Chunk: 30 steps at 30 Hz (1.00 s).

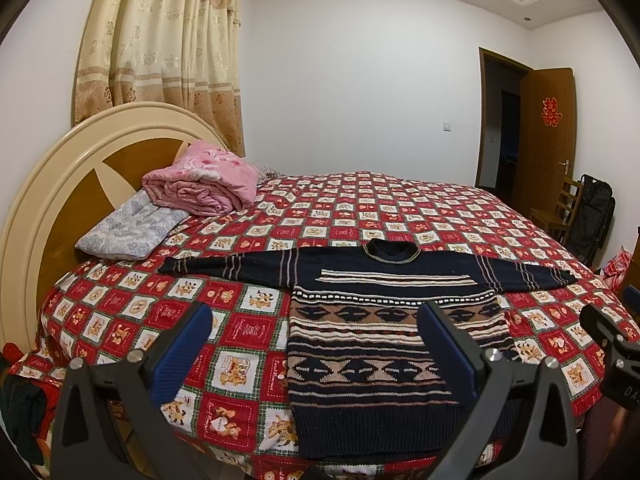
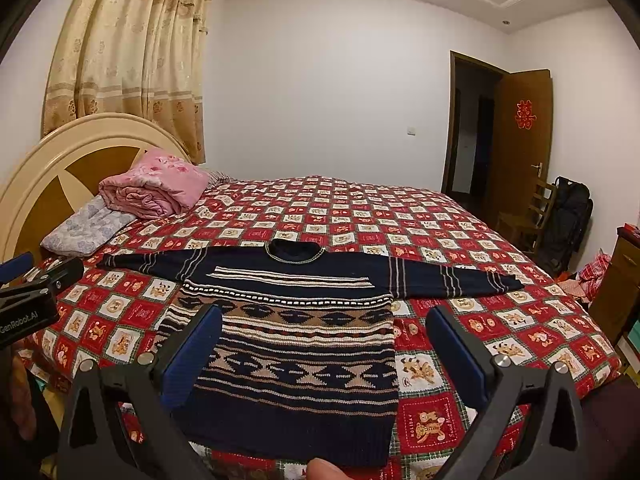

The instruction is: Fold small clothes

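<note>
A small dark navy knitted sweater with tan and cream patterned bands lies flat and face up on the bed, sleeves spread out to both sides, collar away from me. It also shows in the right wrist view. My left gripper is open and empty, held above the sweater's left hem side. My right gripper is open and empty above the sweater's right hem side. The left gripper's body shows at the left edge of the right wrist view.
The bed has a red checked cover with cartoon squares. A folded pink blanket and a grey pillow lie by the headboard. A chair, a black bag and an open door stand at the right.
</note>
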Each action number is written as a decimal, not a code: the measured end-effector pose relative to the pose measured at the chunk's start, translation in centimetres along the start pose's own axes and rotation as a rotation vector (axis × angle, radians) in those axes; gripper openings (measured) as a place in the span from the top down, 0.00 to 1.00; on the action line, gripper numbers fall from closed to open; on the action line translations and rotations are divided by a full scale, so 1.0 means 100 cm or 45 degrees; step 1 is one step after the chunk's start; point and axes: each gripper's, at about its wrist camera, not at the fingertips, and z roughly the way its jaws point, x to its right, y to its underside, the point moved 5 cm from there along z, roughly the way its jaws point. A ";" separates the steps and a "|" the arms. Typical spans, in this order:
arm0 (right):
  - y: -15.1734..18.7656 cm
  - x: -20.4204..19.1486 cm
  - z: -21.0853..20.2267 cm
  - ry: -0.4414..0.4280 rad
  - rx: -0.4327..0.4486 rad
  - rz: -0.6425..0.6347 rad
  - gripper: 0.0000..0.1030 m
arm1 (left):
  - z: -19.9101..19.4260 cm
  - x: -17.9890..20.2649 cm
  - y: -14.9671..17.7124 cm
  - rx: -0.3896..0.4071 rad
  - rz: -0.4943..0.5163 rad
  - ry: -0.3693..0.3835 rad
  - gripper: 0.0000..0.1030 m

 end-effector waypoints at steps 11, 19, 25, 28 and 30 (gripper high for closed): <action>0.000 -0.001 0.000 0.000 -0.003 -0.002 0.01 | 0.001 -0.003 0.001 -0.004 -0.006 -0.003 0.00; 0.000 -0.003 0.001 -0.001 -0.006 -0.002 0.01 | 0.002 -0.004 0.002 -0.007 -0.008 -0.004 0.00; 0.002 -0.004 0.004 -0.006 -0.017 -0.008 0.01 | 0.002 -0.005 0.003 -0.010 -0.006 -0.004 0.00; 0.002 -0.003 0.005 -0.007 -0.021 -0.009 0.01 | 0.002 -0.006 0.004 -0.011 -0.008 -0.005 0.00; 0.002 -0.002 0.007 -0.009 -0.024 -0.010 0.01 | 0.005 -0.007 0.008 -0.014 -0.010 -0.007 0.00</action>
